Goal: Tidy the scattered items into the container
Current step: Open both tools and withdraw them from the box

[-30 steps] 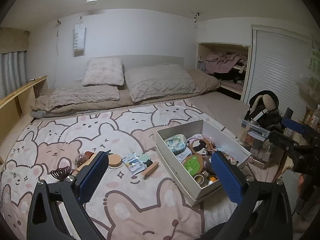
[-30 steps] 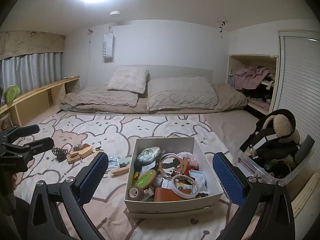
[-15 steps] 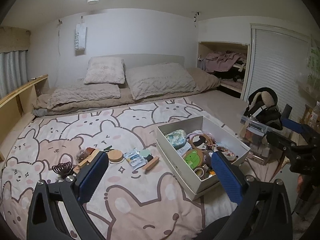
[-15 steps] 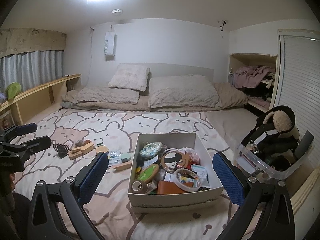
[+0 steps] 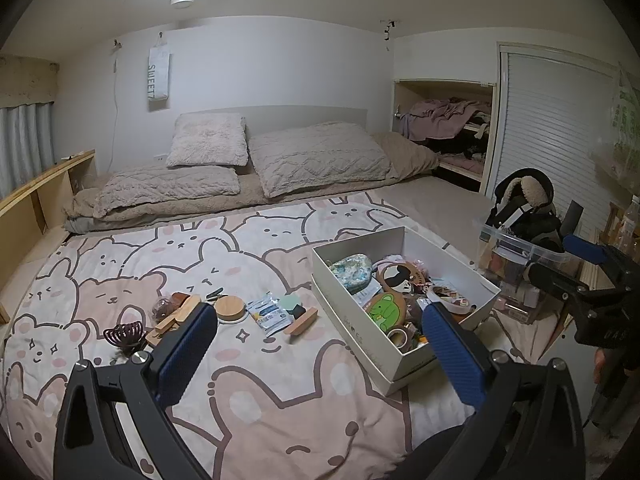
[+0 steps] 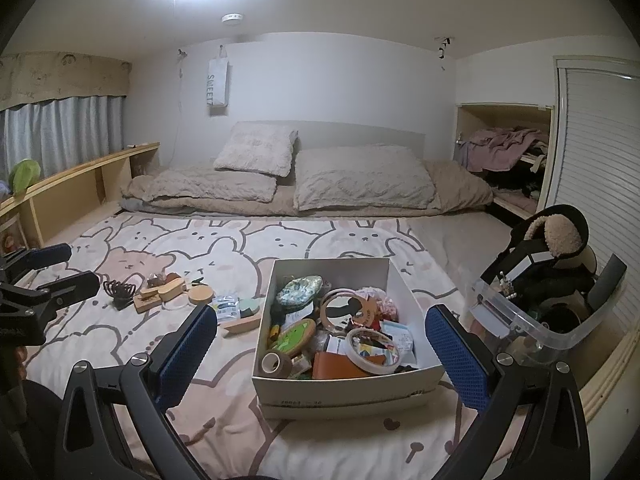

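Note:
A white cardboard box [image 5: 400, 233] [image 6: 332, 266] sits on the bear-print bedspread, filled with tape rolls, a green frog item, a patterned pouch and other small things. Left of it lie scattered items: a dark hair claw [image 5: 124, 332] [image 6: 119, 292], wooden pieces [image 5: 176, 316] [image 6: 160, 292], a round wooden disc [image 5: 229, 307] [image 6: 199, 295], a small packet [image 5: 269, 314] [image 6: 225, 306] and a wooden block [image 5: 301, 321] [image 6: 242, 324]. My left gripper [image 5: 320, 336] hangs open above the bedspread, short of the items. My right gripper [image 6: 320, 340] is open, in front of the box and holding nothing.
Pillows [image 6: 360, 178] and a folded blanket lie at the head of the bed. A clear plastic bin [image 6: 532, 320] with a dark bag stands right of the box. A wooden shelf [image 6: 80, 172] runs along the left side. A slatted door [image 5: 560, 128] is on the right.
Both views have shifted slightly, and the box now sits a little farther from my right gripper. Both grippers stay open. Nothing on the bed has moved.

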### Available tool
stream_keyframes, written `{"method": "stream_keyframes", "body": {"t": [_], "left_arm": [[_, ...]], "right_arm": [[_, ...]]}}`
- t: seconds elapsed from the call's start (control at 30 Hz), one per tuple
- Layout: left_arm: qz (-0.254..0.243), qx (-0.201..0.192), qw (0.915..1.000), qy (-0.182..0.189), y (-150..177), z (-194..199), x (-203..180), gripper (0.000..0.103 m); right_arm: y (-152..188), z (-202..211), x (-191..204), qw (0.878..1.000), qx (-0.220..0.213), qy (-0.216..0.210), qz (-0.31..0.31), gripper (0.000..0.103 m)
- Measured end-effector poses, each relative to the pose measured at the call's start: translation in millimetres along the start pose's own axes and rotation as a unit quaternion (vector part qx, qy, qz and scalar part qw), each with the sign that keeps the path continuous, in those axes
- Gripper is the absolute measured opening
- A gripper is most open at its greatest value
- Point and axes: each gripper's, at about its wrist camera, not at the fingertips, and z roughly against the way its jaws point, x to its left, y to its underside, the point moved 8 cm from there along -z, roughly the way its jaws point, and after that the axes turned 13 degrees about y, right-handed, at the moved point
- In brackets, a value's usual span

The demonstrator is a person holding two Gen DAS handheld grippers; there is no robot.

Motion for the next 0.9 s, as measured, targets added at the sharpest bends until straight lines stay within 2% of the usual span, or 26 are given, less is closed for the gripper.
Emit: {"method": "stream_keyframes", "body": {"t": [0.9], "left_arm": [[0.005,0.005,1.0000,-0.003,6.3,-2.1,2.8,0.103]], "right_arm": [[5.6,-0.5,4.6,1.000,0.004,-0.003,0.003,0.103]]}}
